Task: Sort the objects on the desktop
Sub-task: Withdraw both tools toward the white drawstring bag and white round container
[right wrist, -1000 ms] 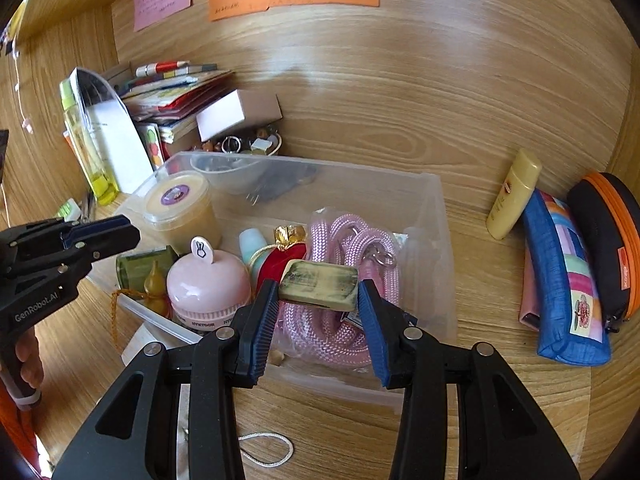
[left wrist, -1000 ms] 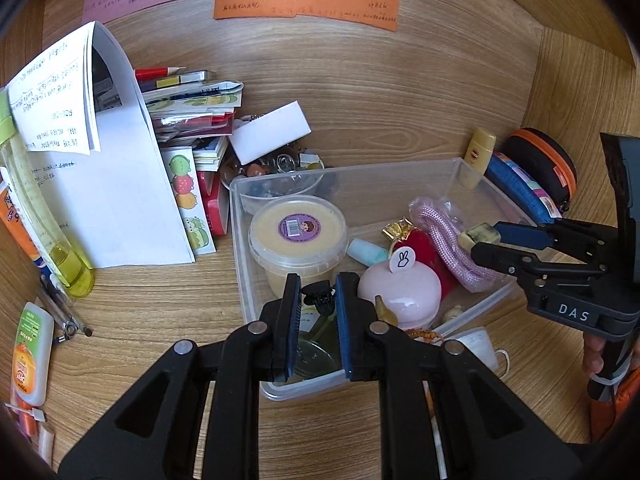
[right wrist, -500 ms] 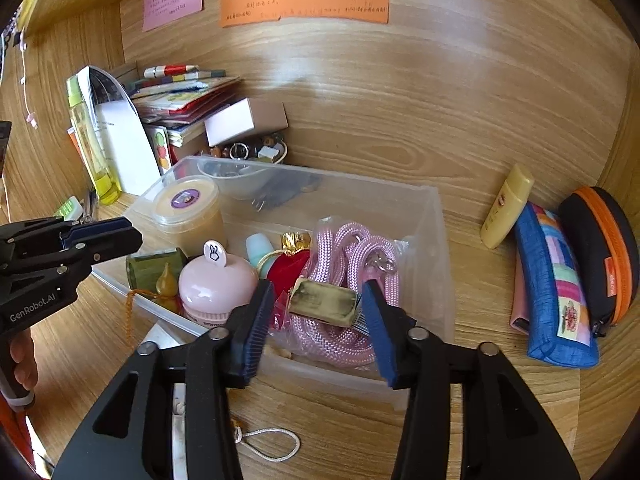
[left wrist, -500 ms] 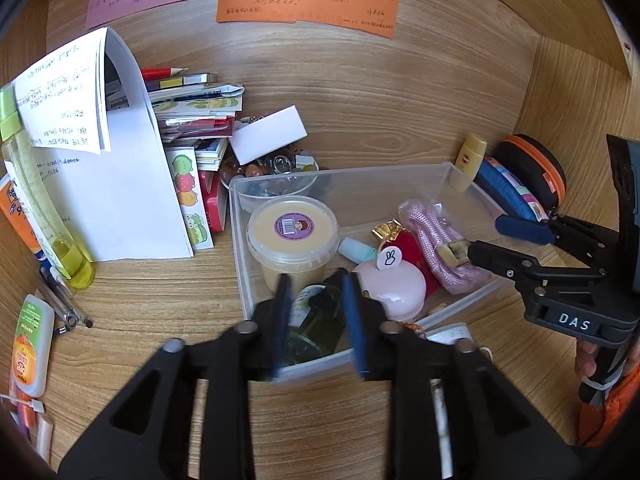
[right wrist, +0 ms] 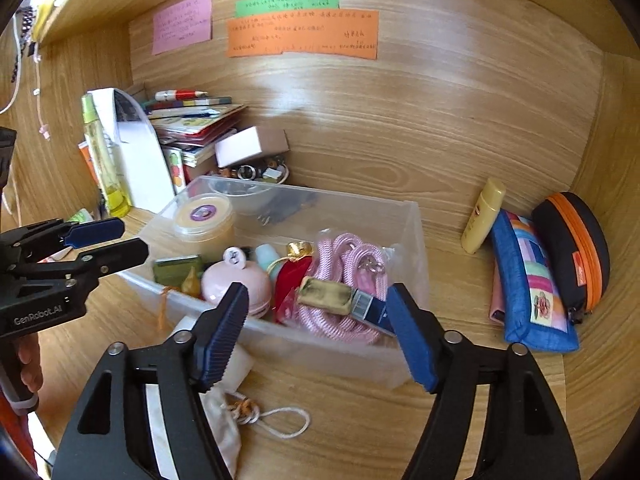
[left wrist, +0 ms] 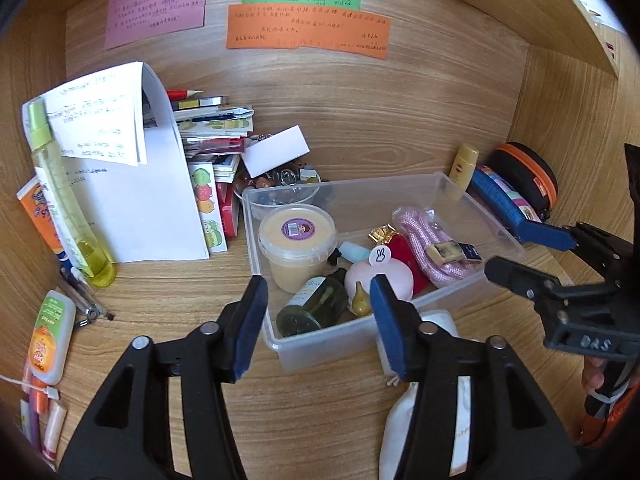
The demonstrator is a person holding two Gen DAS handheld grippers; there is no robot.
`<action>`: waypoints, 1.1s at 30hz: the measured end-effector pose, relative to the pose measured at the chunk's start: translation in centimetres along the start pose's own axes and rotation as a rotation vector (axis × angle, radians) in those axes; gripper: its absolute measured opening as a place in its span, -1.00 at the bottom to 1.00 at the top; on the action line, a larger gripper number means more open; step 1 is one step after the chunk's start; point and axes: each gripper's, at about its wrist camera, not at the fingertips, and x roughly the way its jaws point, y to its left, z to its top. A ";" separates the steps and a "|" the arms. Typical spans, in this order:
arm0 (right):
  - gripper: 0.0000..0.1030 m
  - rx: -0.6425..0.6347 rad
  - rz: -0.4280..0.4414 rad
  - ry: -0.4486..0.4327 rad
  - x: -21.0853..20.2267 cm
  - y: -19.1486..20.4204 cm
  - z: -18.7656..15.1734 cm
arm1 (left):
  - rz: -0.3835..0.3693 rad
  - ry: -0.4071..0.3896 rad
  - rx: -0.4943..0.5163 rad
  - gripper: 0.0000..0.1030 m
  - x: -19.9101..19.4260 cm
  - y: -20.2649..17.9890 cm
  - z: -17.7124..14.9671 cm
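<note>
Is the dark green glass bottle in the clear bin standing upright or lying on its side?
Lying on its side. The green bottle rests tipped in the clear bin, base toward the near wall, beside the upright lidded tub.

Wooden surface [left wrist: 328, 412], boxed in by wood-grain walls. Resting directly on it: clear plastic bin [left wrist: 404, 188] at centre; stacked booklets [left wrist: 212, 136] and folded white paper [left wrist: 140, 208] left; yellow-green bottle [left wrist: 64, 200] far left; blue pouch [right wrist: 532, 280] and black-orange case [right wrist: 576, 248] right; white drawstring bag [right wrist: 224, 420] in front.
</note>
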 end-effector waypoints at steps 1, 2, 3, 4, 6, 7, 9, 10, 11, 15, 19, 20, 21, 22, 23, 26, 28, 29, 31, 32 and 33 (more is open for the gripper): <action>0.41 0.000 0.005 -0.003 -0.4 0.3 -0.2 | 0.000 -0.001 0.000 0.09 -0.2 0.0 -0.2; 0.42 -0.001 0.010 -0.004 -0.7 0.6 -0.5 | 0.000 -0.002 -0.001 0.09 -0.5 -0.1 -0.3; 0.43 -0.003 0.014 -0.004 -0.9 0.9 -0.8 | -0.002 -0.001 -0.002 0.09 -0.8 -0.1 -0.6; 0.43 -0.005 0.018 -0.002 -1.2 1.2 -1.1 | -0.001 0.000 -0.004 0.10 -1.0 -0.1 -0.8; 0.43 -0.011 0.026 0.008 -1.5 1.9 -1.8 | 0.006 0.003 -0.006 0.11 -1.4 -0.2 -1.4; 0.43 -0.013 0.031 0.013 -1.7 2.3 -2.2 | 0.007 0.005 -0.007 0.11 -1.6 -0.2 -1.6; 0.44 -0.014 0.041 0.021 -2.1 2.8 -3.0 | 0.008 0.009 -0.011 0.13 -2.1 -0.1 -2.3; 0.44 -0.014 0.045 0.026 -2.2 3.1 -3.4 | 0.010 0.010 -0.013 0.14 -2.2 0.0 -2.5; 0.44 -0.016 0.050 0.031 -2.4 3.4 -3.8 | 0.013 0.011 -0.015 0.16 -2.5 0.1 -2.8; 0.45 -0.019 0.081 0.057 -2.6 4.4 -5.2 | 0.019 0.010 -0.032 0.19 -3.5 0.4 -4.1; 0.47 -0.033 0.101 0.088 -2.2 5.7 -6.6 | 0.026 0.016 -0.040 0.19 -4.3 0.6 -5.4; 0.49 -0.030 0.109 0.103 -1.9 6.1 -7.0 | 0.028 0.017 -0.042 0.19 -4.5 0.7 -5.7; 0.49 -0.029 0.114 0.113 -1.6 6.4 -7.3 | 0.029 0.019 -0.043 0.20 -4.7 0.8 -6.1; 0.49 -0.025 0.124 0.131 -1.1 6.7 -7.7 | 0.030 0.023 -0.045 0.21 -4.8 0.9 -6.5; 0.49 -0.023 0.130 0.143 -0.8 7.0 -7.9 | 0.032 0.027 -0.046 0.21 -4.9 1.1 -6.8; 0.58 -0.020 0.132 0.181 0.3 7.8 -8.6 | 0.032 0.034 -0.057 0.21 -5.1 1.5 -7.6; 0.66 -0.029 0.120 0.173 0.2 8.4 -8.8 | 0.030 0.038 -0.068 0.22 -5.1 1.9 -8.1; 0.72 -0.033 0.118 0.174 0.3 8.6 -8.9 | 0.028 0.041 -0.072 0.22 -5.1 2.0 -8.2; 0.80 -0.045 0.103 0.178 0.4 9.1 -9.0 | 0.024 0.041 -0.084 0.22 -5.1 2.4 -8.6; 0.84 -0.052 0.095 0.182 0.6 9.4 -9.1 | 0.021 0.041 -0.089 0.22 -5.1 2.5 -8.7; 0.86 -0.067 0.083 0.190 0.7 9.7 -9.2 | 0.018 0.042 -0.093 0.22 -5.1 2.6 -8.8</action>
